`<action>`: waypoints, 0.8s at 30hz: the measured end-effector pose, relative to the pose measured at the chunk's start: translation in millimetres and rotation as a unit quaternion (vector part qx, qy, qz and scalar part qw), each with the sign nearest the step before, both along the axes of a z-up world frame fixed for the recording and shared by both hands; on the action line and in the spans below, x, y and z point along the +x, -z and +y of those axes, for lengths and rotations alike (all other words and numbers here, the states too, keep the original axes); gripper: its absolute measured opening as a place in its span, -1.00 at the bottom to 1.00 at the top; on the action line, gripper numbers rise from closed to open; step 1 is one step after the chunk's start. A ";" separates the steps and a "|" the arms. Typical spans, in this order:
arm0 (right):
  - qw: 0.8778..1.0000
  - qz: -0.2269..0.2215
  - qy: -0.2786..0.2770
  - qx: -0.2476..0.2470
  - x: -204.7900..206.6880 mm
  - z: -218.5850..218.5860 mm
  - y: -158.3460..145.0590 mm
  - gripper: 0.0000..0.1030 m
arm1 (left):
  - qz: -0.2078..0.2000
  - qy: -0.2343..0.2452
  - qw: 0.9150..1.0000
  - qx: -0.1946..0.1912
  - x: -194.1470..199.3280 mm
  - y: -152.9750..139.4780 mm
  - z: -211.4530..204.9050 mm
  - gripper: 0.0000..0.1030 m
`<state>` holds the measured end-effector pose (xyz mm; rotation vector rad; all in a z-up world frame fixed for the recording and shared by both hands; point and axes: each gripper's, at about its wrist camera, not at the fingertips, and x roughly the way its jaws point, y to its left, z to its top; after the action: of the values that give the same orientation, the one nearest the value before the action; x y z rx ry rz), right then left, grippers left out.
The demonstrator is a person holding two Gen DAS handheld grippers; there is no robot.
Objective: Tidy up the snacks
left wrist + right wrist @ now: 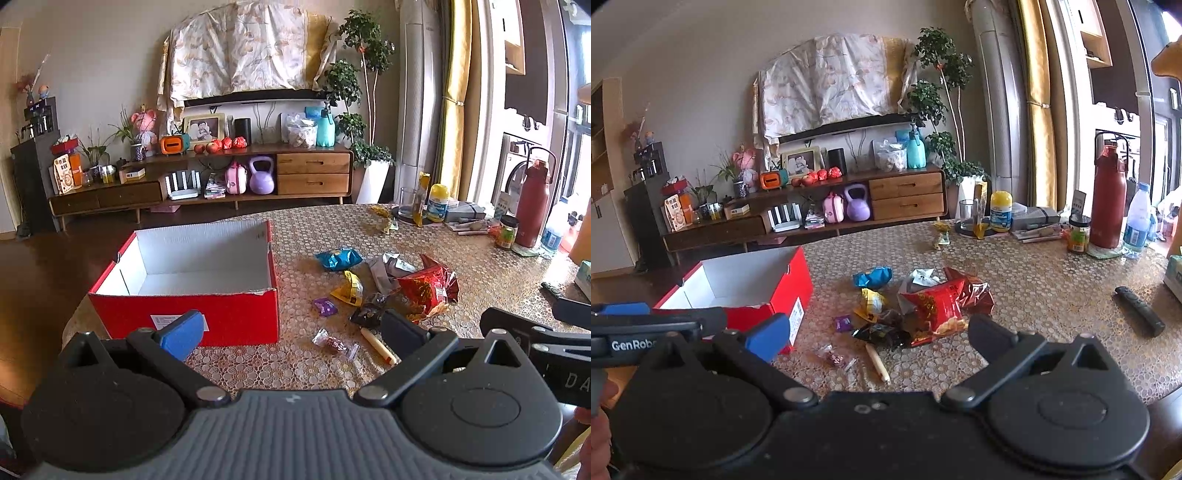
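Observation:
An empty red box [229, 317] with a white inside stands on the table's left; it also shows in the right wrist view [783, 295]. Right of it lies a loose pile of snacks: a blue packet [338, 258], a yellow packet [349, 290], a silver packet [389, 267], a large red bag [430, 288], a dark packet [369, 314], a purple candy [325, 306], a clear-wrapped candy [334, 345] and a cream stick [378, 347]. My left gripper [291, 332] is open and empty, hovering short of the box and snacks. My right gripper [879, 334] is open and empty before the pile [934, 306].
At the table's far right stand a red bottle [1108, 206], a water bottle [1136, 221], a jar [1078, 234], a yellow-capped tub [1001, 212] and a glass [969, 214]. A black remote [1139, 310] lies right. A wooden sideboard [258, 173] stands beyond the table.

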<state>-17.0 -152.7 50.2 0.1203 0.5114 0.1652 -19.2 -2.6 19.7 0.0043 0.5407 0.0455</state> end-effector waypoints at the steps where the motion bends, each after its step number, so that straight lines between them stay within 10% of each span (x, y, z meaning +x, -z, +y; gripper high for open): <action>1: 1.000 -0.001 0.001 -0.001 -0.3 0.6 0.1 1.00 | 0.000 0.000 1.000 0.000 -0.1 0.0 -0.1 1.00; 24: 1.000 -0.006 -0.007 0.001 -1.5 4.5 -0.6 1.00 | 0.006 0.006 1.000 -0.001 2.4 2.0 -2.9 1.00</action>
<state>-18.5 -148.2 50.8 0.1182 0.4997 0.1810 -16.8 -5.5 17.7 0.0068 0.5522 0.0327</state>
